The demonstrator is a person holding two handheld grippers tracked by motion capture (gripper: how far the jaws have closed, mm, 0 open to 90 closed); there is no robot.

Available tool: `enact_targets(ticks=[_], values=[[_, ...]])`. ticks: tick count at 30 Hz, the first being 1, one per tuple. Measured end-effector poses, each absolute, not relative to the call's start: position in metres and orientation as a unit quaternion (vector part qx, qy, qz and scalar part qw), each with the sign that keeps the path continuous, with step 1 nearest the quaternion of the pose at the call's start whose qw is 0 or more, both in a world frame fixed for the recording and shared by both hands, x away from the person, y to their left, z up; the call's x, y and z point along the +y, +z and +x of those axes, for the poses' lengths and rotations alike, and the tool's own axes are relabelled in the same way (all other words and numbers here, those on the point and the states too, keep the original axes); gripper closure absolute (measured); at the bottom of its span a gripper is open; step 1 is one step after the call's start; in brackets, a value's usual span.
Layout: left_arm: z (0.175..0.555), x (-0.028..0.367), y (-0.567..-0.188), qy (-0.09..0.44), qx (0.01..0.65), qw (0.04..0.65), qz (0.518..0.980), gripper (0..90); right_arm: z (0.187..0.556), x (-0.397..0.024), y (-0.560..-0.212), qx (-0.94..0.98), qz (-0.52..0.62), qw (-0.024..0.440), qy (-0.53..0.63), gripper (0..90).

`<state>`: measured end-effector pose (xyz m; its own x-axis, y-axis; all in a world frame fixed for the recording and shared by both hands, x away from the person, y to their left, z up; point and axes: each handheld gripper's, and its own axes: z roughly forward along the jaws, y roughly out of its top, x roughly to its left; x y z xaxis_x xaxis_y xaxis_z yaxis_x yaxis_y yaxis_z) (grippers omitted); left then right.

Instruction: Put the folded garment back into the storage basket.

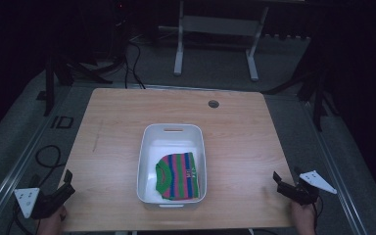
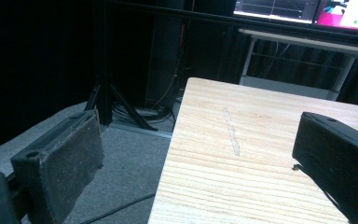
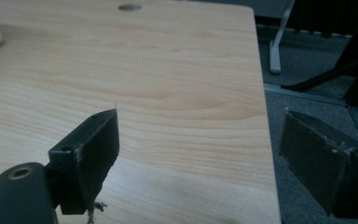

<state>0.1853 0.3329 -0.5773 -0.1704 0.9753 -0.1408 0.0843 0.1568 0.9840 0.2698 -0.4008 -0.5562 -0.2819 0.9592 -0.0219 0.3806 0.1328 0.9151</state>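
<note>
At mid-table, a striped sweater (image 1: 177, 176) lies folded in the near half of a white bin (image 1: 172, 130).
Bare wood surrounds the bin; left gripper (image 1: 67, 182) and right gripper (image 1: 277, 180), both spread and empty, hover at the table's (image 1: 235, 137) near corners, straddling its side edges.

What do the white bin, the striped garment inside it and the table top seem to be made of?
White bin: probably plastic, smooth with rounded corners and moulded handle slots. Striped garment: looks like knitted yarn, soft, with a ribbed collar. Table top: wood or wood-look laminate, with matte grain lines.
</note>
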Motion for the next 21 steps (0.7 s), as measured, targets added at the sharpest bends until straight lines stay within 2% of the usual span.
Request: enact_targets(ticks=[14,21], values=[[0.1847,0.3326,-0.5774,0.477,0.597,0.469,0.443,2.3,0.2660,-0.4040,-0.5585,0.652,0.501,0.350,0.448,12.3],[0.1846,0.3318,-0.5774,0.480,0.596,0.467,0.443,2.3,0.2690,-0.4093,-0.5588,0.640,0.526,0.340,0.445,12.5]])
